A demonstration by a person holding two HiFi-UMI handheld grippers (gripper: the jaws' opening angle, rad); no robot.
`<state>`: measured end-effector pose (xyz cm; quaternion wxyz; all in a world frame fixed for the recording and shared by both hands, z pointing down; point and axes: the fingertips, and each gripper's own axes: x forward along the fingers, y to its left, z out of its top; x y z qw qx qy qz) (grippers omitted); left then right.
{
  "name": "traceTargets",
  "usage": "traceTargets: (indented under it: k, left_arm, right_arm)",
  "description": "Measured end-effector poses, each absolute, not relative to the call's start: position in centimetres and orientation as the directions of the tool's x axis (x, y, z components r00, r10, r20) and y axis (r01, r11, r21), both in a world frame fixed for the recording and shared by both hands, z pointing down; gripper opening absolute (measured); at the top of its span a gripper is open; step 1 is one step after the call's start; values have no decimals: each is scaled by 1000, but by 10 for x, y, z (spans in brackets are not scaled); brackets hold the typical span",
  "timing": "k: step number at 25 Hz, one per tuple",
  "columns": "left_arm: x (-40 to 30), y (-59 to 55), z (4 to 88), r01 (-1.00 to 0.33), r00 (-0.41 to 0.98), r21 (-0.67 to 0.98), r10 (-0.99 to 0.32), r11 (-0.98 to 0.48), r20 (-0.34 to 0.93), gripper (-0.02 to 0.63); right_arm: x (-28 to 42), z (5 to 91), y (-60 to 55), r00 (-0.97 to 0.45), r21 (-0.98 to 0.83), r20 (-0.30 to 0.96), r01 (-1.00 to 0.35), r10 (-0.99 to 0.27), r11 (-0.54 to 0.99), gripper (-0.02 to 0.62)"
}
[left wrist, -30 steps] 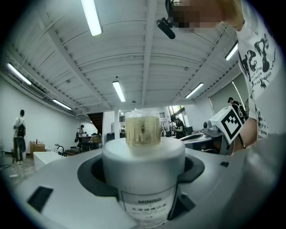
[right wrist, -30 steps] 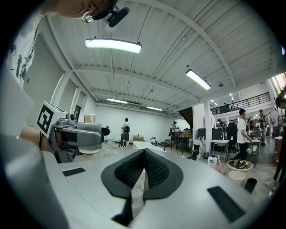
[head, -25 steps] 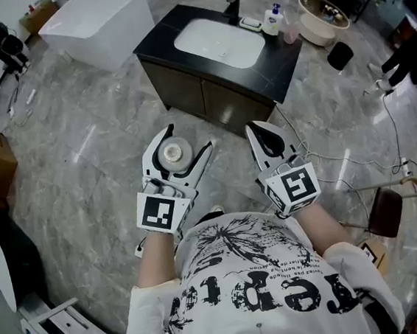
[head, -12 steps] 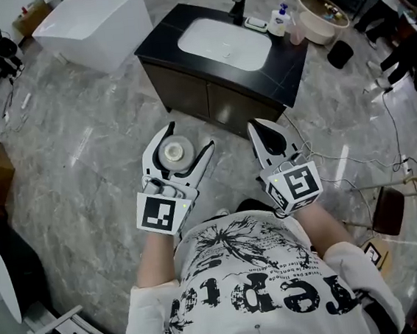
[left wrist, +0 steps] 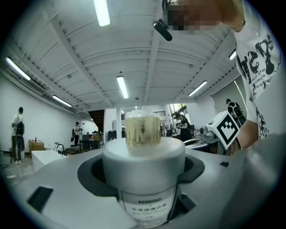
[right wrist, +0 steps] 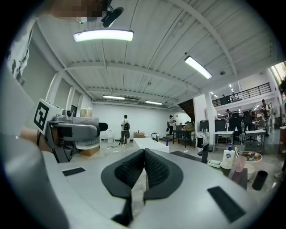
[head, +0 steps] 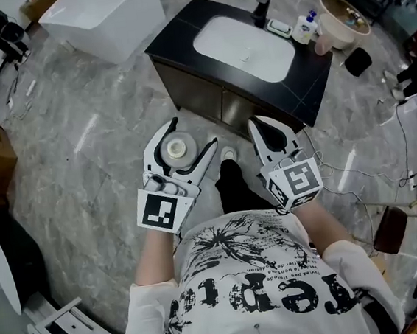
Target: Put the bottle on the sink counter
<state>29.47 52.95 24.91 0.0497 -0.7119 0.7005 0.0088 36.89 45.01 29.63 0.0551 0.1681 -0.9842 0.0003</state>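
Observer: Bottle (left wrist: 143, 179) position?

Operator: Upright in left claw (head: 194, 131), jaws clamped round its white body below the pale cap. It hangs over the grey floor, short of the sink tabletop (head: 181, 50), which lies ahead and slightly right. Right claw (right wrist: 144, 154) is empty, pads pressed together with nothing between them.

Observer: Step in hand, by my reading: the carry, with set-down not yet begun. How to do it well?

Operator: Hold the bottle vertical, as it is now. Aim for the bare black surface at the near left corner, clear of the white basin (head: 244, 47). The far right end looks crowded: pump bottle (head: 303, 28), small dish (head: 279, 27), faucet (head: 260, 5). Lower until the base sits flat, then part the jaws and draw straight back so the pads don't drag it over.

Observer: Any writing?

Operator: Label on the bottle front reads "MINISO" in the left gripper view; the smaller lines beneath are too fine to read. Each claw's cube shows a black-and-white square marker. Shirt lettering is seen upside down from above and was not transcribed.
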Motion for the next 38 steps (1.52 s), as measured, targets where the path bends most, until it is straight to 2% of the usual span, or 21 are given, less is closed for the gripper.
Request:
traceTargets:
  k: [3, 6, 11, 22, 29, 38]
  left_arm:
    - [264, 482, 255, -998, 10, -60, -997, -6, -72, 348]
    - [228, 433, 264, -996, 11, -93, -1000, -11, 1, 348]
    - [164, 331, 240, -998, 12, -64, -997, -7, -72, 350]
    - [47, 160, 257, -998, 48, -41, -998, -47, -33, 350]
    - [-16, 60, 283, -984, 167, -53, -986, -168, 16, 348]
    - [-100, -81, 294, -901, 424, -75, -904, -427, 44, 350]
  right_arm:
    - [333, 304, 403, -942, 5, 123, -314, -312, 949, 14]
    - [293, 301, 351, -949, -6, 119, -294, -291, 956, 14]
    - [219, 286, 255, -956, -6, 113, -273, -270, 962, 14]
    - [112, 294, 89, -938, -15, 146, -319, -314, 948, 14]
    - [58, 311, 5, -897, -24, 173, -417, -407, 909, 14]
    - [-23, 318, -108, -776, -24, 192, -616, -601, 787, 14]
